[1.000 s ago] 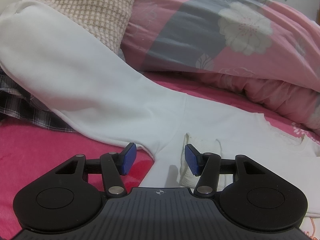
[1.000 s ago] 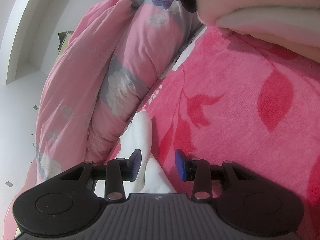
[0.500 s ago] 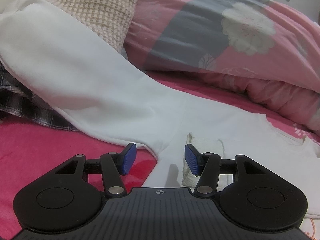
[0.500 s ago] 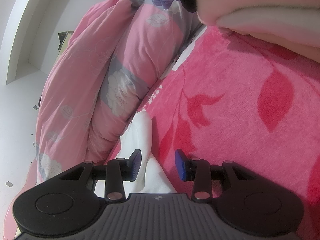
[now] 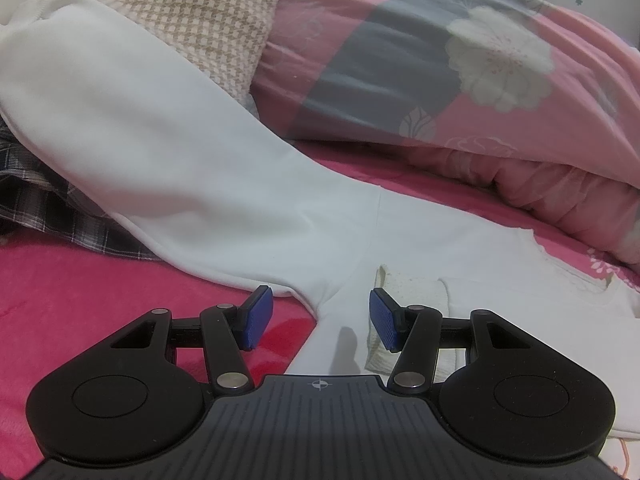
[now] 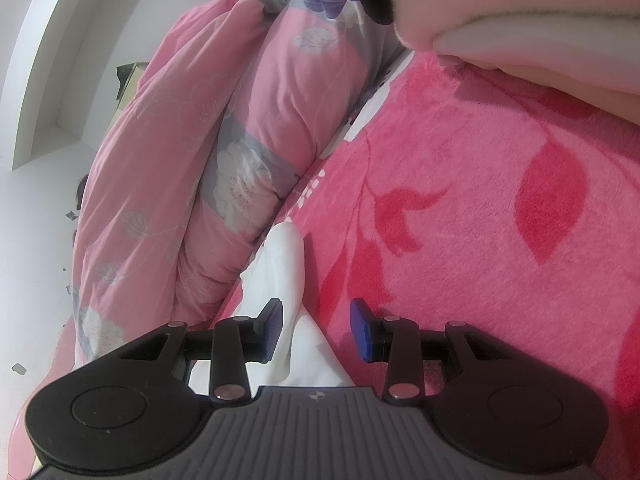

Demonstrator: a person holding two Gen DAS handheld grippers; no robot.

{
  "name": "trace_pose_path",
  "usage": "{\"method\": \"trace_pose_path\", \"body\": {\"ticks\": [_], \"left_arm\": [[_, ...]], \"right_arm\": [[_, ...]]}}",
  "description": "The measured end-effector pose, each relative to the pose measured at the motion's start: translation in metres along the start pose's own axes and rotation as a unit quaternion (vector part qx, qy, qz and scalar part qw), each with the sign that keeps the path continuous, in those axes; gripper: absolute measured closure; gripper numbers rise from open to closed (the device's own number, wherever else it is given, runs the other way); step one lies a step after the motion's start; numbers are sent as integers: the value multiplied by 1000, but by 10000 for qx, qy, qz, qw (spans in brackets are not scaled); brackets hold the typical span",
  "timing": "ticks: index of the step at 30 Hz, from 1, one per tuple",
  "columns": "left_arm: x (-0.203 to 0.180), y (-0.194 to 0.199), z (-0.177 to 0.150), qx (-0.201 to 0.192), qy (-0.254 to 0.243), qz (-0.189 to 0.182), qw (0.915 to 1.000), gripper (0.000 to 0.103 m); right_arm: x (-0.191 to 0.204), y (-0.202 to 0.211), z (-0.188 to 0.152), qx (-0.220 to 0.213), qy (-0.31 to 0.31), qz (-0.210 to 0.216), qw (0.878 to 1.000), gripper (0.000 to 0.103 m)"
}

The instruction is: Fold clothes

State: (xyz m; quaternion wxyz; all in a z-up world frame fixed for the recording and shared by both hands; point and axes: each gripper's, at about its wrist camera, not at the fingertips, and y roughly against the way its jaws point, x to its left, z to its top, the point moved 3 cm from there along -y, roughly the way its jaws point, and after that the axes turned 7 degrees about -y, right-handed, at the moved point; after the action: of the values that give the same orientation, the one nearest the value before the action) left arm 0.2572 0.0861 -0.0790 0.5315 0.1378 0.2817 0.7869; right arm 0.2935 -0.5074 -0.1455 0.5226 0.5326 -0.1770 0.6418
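A white long-sleeved garment [image 5: 208, 184] lies spread on the pink bed cover, one sleeve running up to the far left. My left gripper [image 5: 318, 318] is open, low over the garment's underarm edge, beside a cream label patch [image 5: 416, 292]. In the right wrist view another part of the white garment [image 6: 286, 264] lies between pink blanket and duvet. My right gripper [image 6: 316, 330] is open just over this white cloth, its left pad above the fabric and its right pad over the blanket.
A rolled pink and grey floral duvet [image 5: 440, 80] [image 6: 224, 160] lines the far side. A beige checked cloth [image 5: 192, 20] and a dark plaid cloth [image 5: 44, 204] lie at left. The pink leaf-patterned blanket [image 6: 500, 220] covers the bed. A pale pink folded cloth [image 6: 520, 20] lies at the far end.
The left gripper has shifted slightly, so the scene sits a little higher and further right in its view. The right gripper has not visibly moved. Both stay open.
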Motion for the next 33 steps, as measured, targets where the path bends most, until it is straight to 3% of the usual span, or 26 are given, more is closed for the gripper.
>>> {"method": "trace_pose_path", "body": {"ticks": [33], "left_arm": [[3,5,4,-83,178,35,9998,49]], "right_arm": [[0,0,0,-3,-26,12,10000,64]]}}
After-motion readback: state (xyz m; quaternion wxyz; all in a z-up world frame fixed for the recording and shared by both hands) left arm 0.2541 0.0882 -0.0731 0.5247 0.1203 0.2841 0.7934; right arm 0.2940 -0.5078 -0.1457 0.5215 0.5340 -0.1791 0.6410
